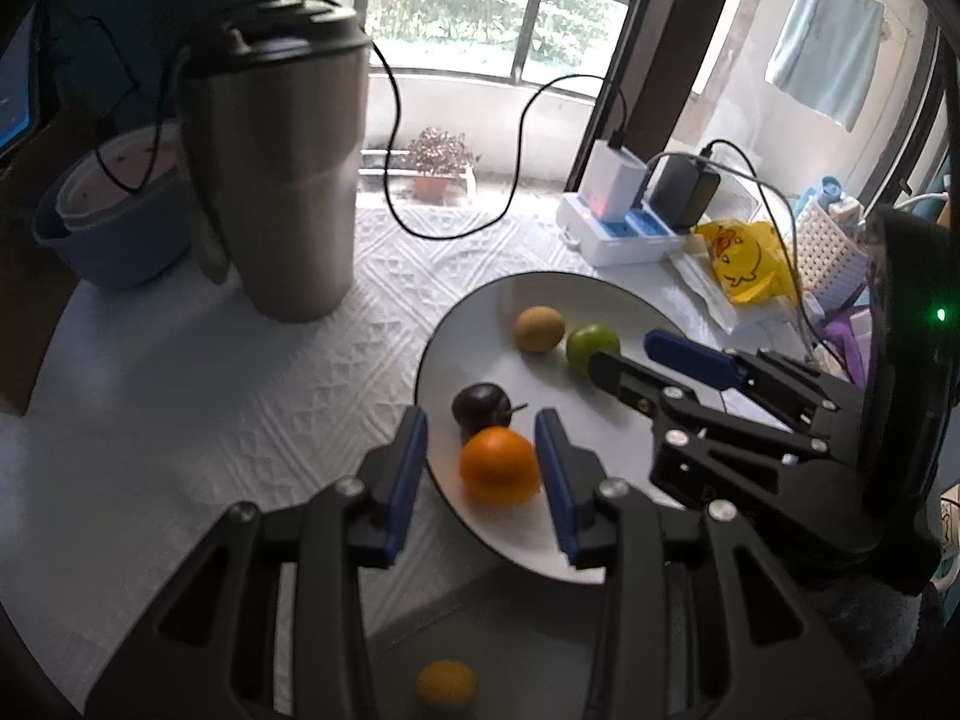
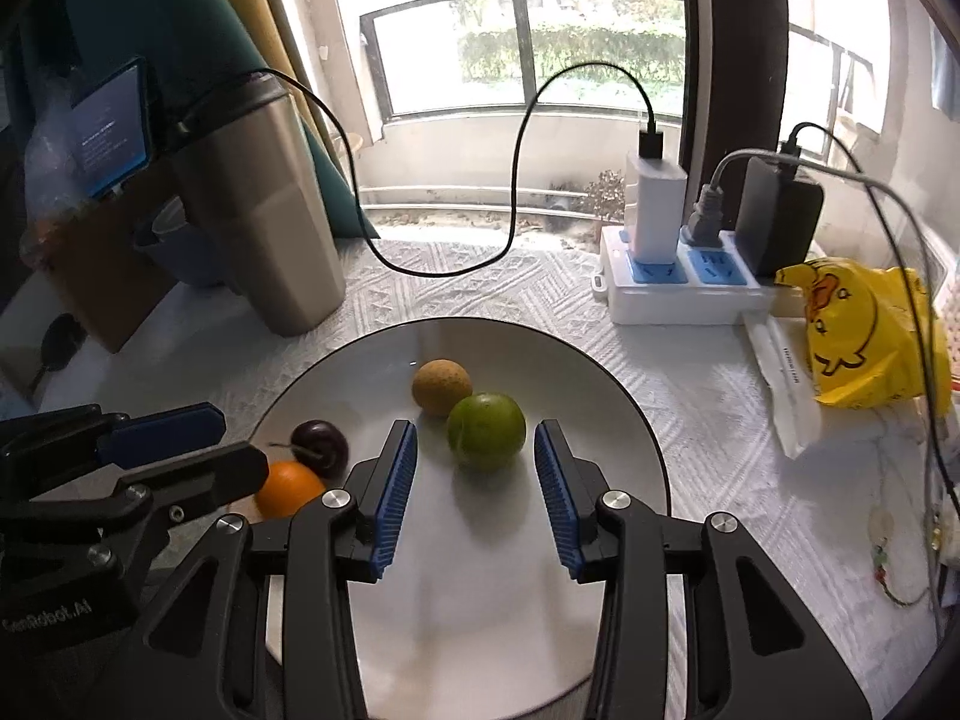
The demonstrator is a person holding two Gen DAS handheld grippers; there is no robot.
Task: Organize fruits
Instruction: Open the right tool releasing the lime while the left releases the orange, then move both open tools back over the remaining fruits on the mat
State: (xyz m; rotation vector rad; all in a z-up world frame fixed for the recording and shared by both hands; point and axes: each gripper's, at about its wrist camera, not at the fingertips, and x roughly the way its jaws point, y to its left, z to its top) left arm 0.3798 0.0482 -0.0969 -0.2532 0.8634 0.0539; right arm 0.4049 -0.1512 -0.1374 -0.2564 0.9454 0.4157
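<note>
Round orange fruit (image 1: 499,467) is sitting at the near-left rim of the white round plate (image 1: 600,294), dark plum-like fruit (image 1: 480,407) touching behind it; green lime-like fruit (image 2: 486,429) and tan kiwi-like fruit (image 2: 441,386) are lying mid-plate. Left gripper (image 1: 481,456) is bracketing the orange, jaws apart, not clamped. Right gripper (image 2: 475,467) is hanging jaws apart just short of the green one.

Risk, my guess: closing on the orange is likely nudging the plum or rolling the orange off the rim.

Left view alone is showing a second orange fruit (image 1: 446,685) off-plate, below; right view alone, the phone (image 2: 113,127).
</note>
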